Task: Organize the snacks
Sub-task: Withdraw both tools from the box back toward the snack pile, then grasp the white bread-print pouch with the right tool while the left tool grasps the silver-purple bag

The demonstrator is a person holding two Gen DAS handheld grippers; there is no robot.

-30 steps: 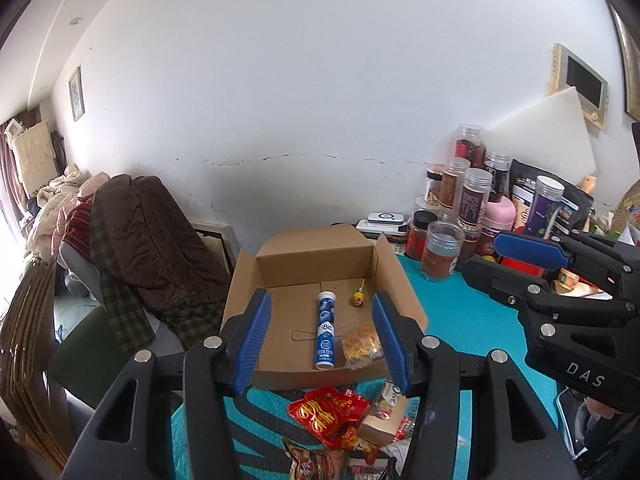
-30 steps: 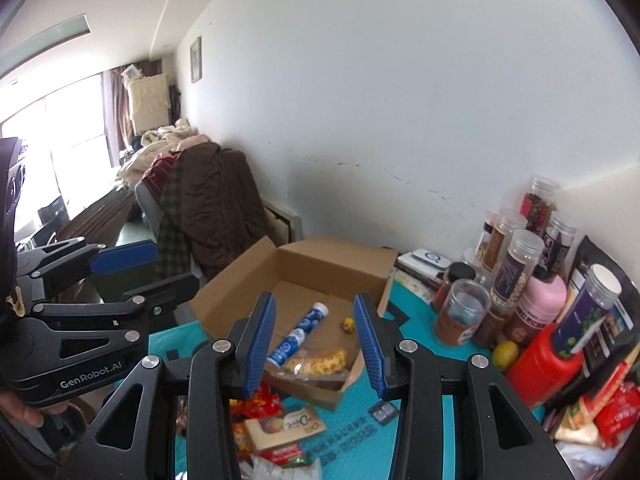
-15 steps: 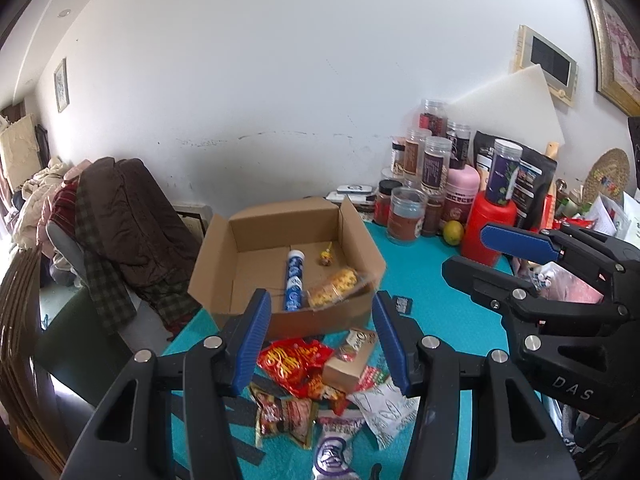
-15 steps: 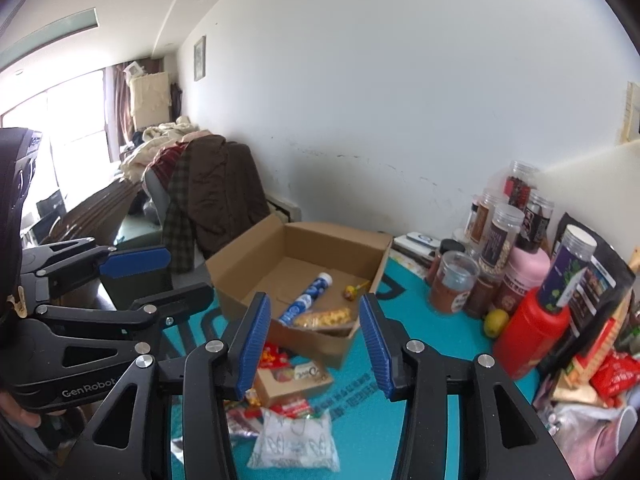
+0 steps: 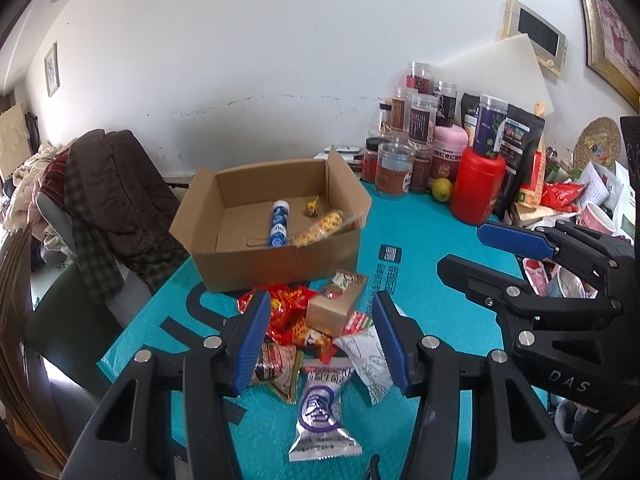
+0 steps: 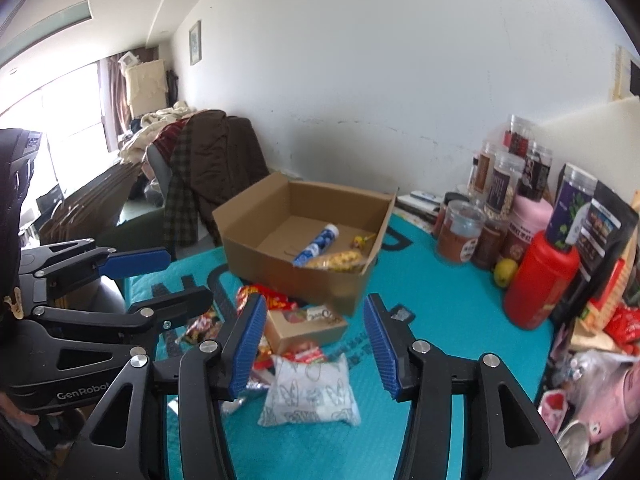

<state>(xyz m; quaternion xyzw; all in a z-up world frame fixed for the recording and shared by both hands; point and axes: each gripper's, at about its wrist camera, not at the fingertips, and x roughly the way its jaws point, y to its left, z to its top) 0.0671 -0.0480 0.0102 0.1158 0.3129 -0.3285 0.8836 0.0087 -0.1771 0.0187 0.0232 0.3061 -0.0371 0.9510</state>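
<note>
An open cardboard box (image 5: 276,258) (image 6: 280,272) on the teal mat holds a blue-and-white tube (image 5: 279,223) (image 6: 316,244), a lollipop (image 5: 311,209) and a clear bag of yellow snacks (image 5: 320,227) (image 6: 338,260). In front of it lies a pile of snacks: a red packet (image 5: 290,308), a small brown carton (image 5: 336,307) (image 6: 304,328), a white pouch (image 5: 366,356) (image 6: 312,392) and a purple-and-silver pouch (image 5: 322,416). My left gripper (image 5: 320,340) is open and empty above the pile. My right gripper (image 6: 314,344) is open and empty to the pile's right.
Jars (image 5: 420,128), a red canister (image 5: 478,188) (image 6: 538,284), a lemon (image 5: 442,189) and dark bags (image 5: 520,140) crowd the mat's back right. A chair draped with a brown coat (image 5: 108,192) stands left of the table. A small black tag (image 5: 390,253) lies on the mat.
Both grippers pulled back and away from the box; the snack pile in front of it came fully into view. Both stayed open and empty.
</note>
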